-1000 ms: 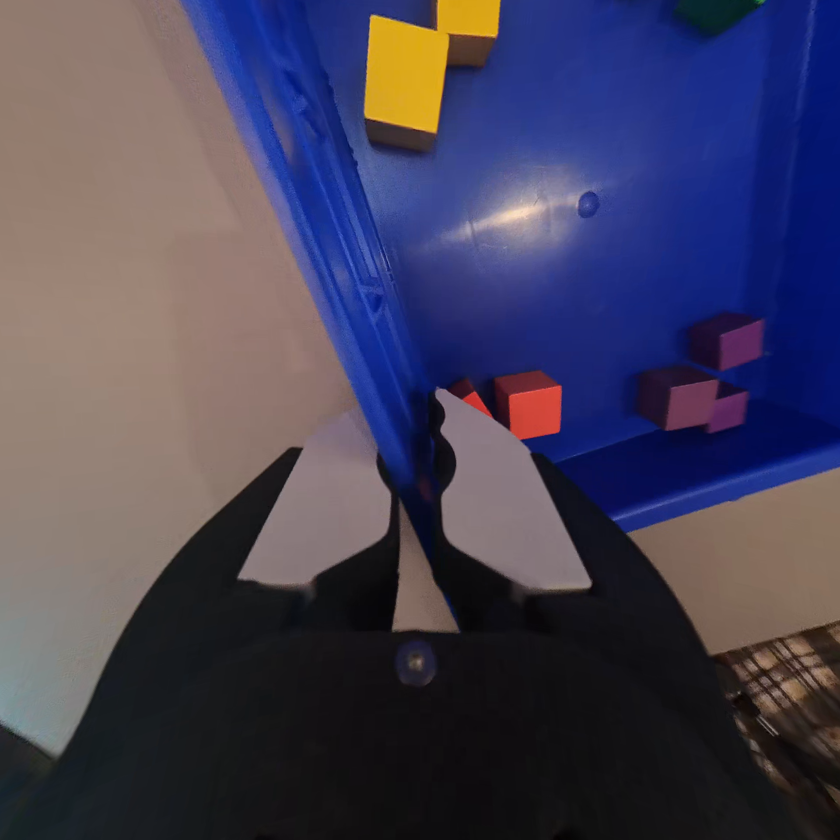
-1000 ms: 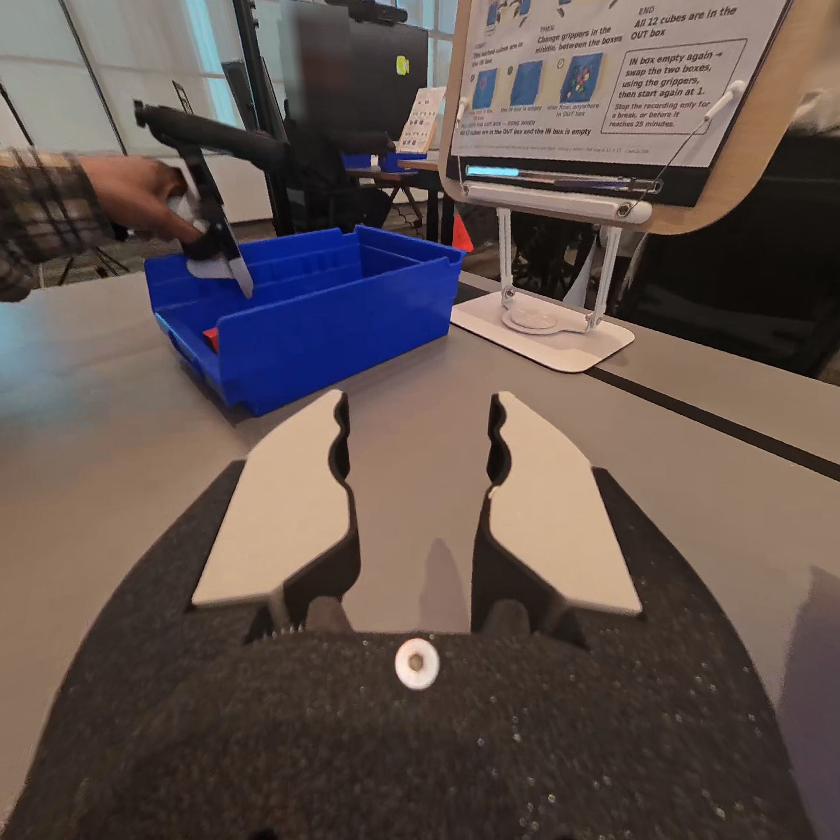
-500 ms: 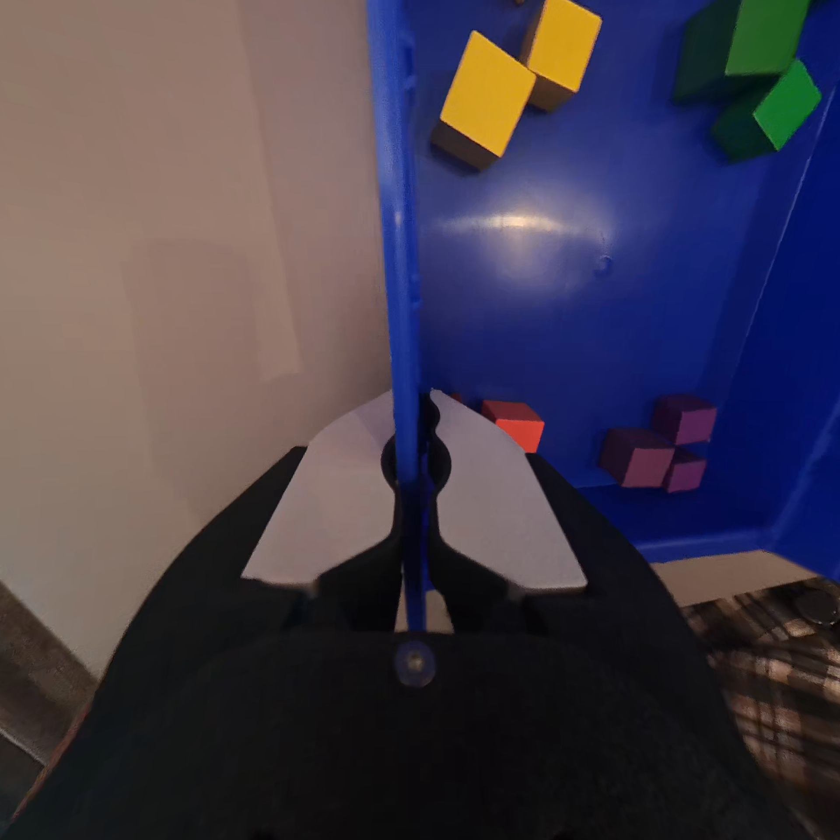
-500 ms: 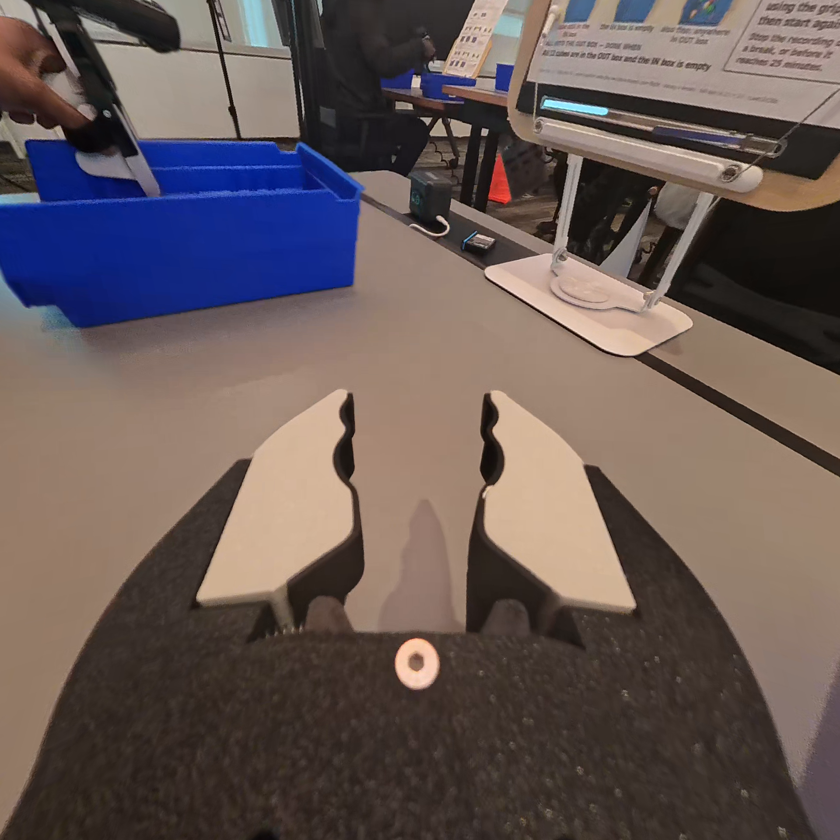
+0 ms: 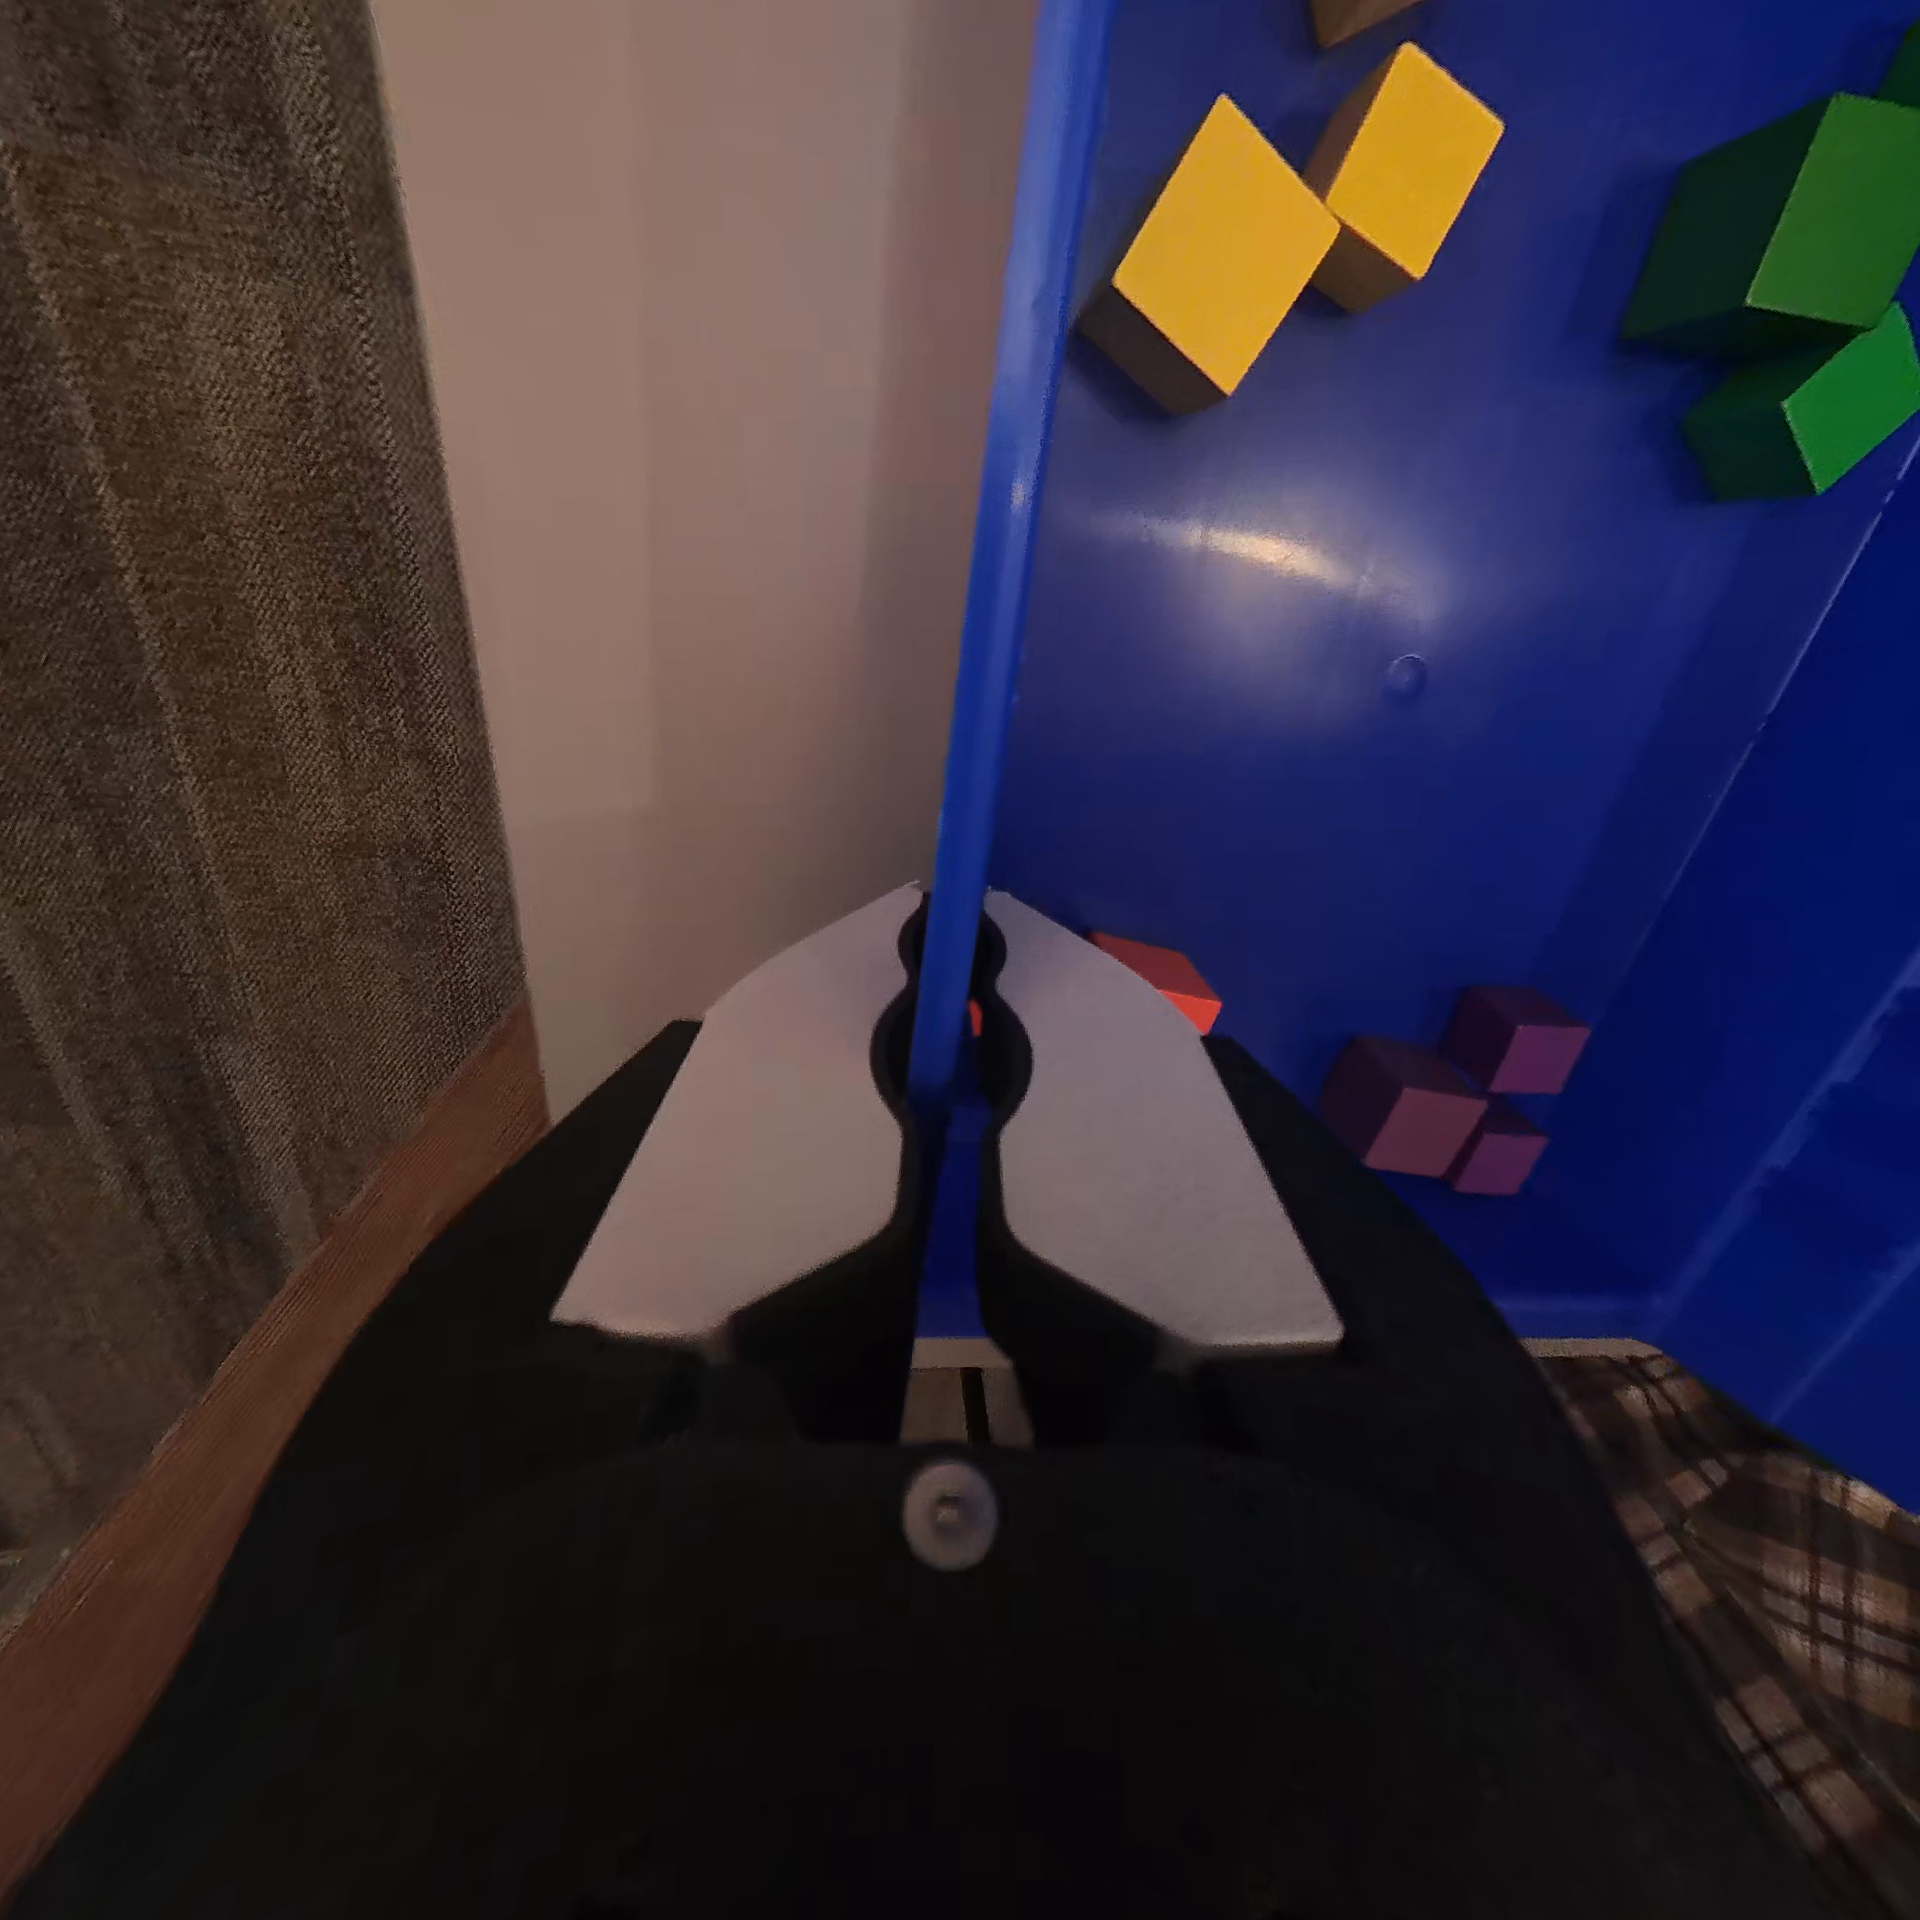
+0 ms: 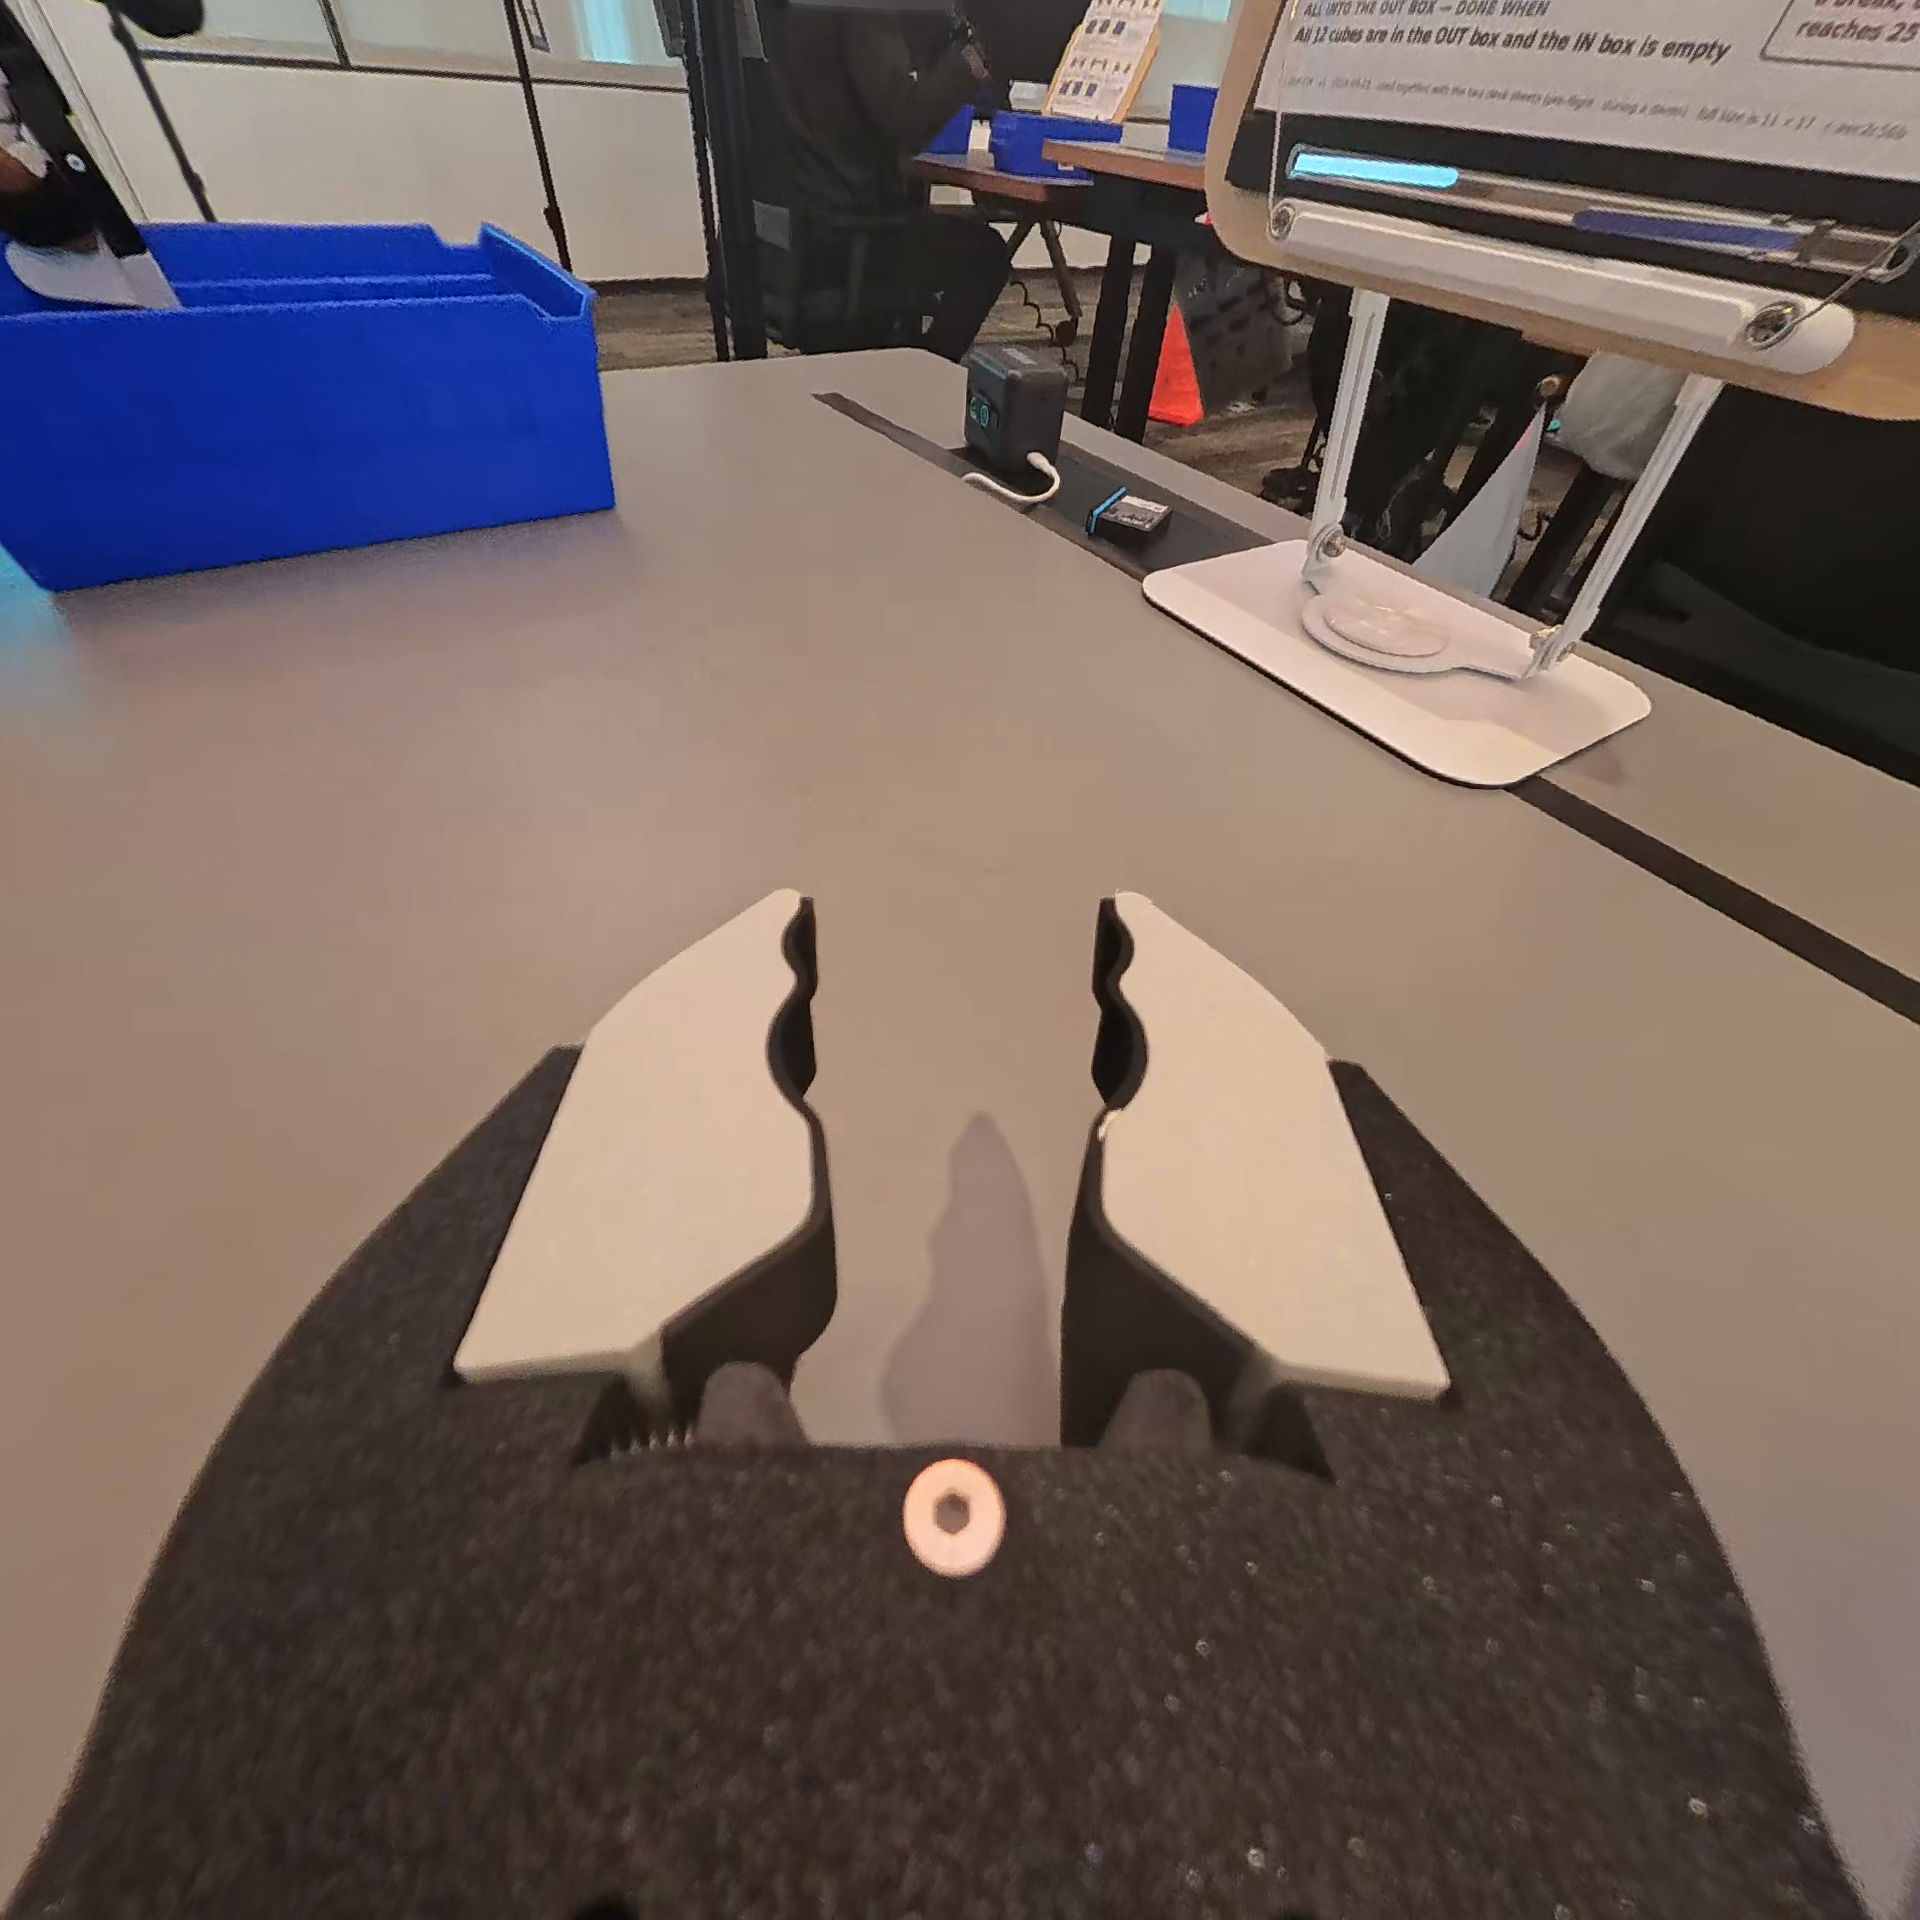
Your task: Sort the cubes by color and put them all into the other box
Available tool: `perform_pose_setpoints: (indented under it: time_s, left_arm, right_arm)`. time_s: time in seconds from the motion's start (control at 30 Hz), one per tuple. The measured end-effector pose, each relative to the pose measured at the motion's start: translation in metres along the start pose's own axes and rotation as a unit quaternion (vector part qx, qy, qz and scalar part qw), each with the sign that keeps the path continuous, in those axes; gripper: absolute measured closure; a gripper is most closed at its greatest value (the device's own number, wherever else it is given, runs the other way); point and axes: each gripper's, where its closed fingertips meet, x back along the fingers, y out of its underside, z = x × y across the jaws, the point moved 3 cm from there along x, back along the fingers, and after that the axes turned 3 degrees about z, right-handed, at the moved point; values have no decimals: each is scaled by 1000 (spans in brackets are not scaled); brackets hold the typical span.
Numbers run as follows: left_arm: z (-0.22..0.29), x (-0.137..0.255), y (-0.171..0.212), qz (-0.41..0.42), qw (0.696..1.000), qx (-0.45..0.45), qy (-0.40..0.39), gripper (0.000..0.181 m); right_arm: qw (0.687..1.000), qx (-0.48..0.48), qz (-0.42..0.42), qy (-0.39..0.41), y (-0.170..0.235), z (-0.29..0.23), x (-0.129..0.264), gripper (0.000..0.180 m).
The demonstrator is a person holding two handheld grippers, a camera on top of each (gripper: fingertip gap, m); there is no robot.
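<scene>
A grey table [image 6: 935,665] stretches ahead of the jaws, crossed by a dark seam [image 6: 1714,894] to their right. Far ahead stand pale walls [image 6: 395,156] with a strip of bright windows [image 6: 623,16] above, and wooden desks [image 6: 1039,171] on dark legs. In the left wrist view, brown carpet [image 5: 187,623] lies left of the jaws, past the table's wooden edge [image 5: 260,1299].

Grey table [image 6: 935,675]: blue box [image 6: 312,416], stand [image 6: 1403,665].
</scene>
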Motion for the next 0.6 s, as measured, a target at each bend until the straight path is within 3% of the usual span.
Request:
perform_pose_setpoints:
  time_s: [0.6]
  left_arm:
    - [-46,1,-23,9,999,39,-4,175]
  right_arm:
    - [1000,-21,-3,-7,3,3,0,129]
